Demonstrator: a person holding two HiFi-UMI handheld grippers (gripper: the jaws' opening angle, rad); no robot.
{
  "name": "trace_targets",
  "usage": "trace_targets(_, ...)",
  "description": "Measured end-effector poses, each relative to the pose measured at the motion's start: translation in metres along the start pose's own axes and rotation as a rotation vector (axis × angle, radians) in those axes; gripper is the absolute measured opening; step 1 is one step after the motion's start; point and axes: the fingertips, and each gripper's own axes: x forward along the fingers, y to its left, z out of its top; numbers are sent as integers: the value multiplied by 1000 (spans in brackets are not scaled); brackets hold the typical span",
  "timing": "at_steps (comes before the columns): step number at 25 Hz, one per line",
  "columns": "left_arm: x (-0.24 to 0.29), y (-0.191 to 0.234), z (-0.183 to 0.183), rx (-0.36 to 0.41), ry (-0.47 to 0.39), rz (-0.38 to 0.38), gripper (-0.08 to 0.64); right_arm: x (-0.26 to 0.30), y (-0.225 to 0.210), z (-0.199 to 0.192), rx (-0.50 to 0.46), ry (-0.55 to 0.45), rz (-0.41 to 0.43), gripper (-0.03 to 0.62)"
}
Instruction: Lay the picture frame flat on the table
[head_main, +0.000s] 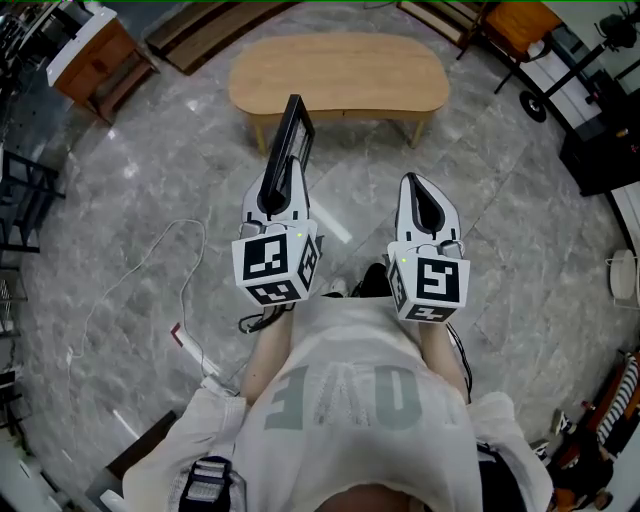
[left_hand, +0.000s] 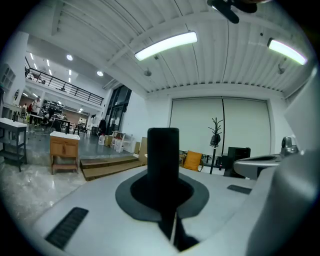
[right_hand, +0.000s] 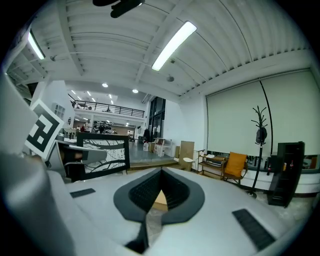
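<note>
My left gripper (head_main: 284, 172) is shut on the black picture frame (head_main: 291, 132) and holds it in the air, short of the oval wooden table (head_main: 340, 75). The frame stands upright on its edge. In the left gripper view the frame (left_hand: 163, 165) rises as a dark bar between the jaws. The right gripper view shows the frame's patterned face (right_hand: 100, 151) off to the left. My right gripper (head_main: 414, 186) is level beside the left one; its tips (right_hand: 161, 172) meet and hold nothing.
The tabletop is bare. A wooden cabinet (head_main: 95, 55) stands at the far left, and low wooden platforms (head_main: 215, 30) lie behind the table. A white cable (head_main: 180, 250) and power strip (head_main: 190, 345) lie on the marble floor at left. Black shelving (head_main: 600, 150) stands at right.
</note>
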Motion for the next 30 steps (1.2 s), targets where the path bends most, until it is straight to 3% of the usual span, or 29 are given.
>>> trace_targets(6, 10, -4, 2, -6, -11, -11, 18, 1, -10, 8, 23, -62, -4, 6)
trace_targets(19, 49, 1, 17, 52, -74, 18, 18, 58, -19, 22, 75, -186, 73, 6)
trace_targets(26, 74, 20, 39, 70, -118, 62, 18, 108, -23, 28, 84, -191, 111, 6)
trace_targets(30, 98, 19, 38, 74, -101, 66, 18, 134, -33, 34, 83, -196, 114, 6)
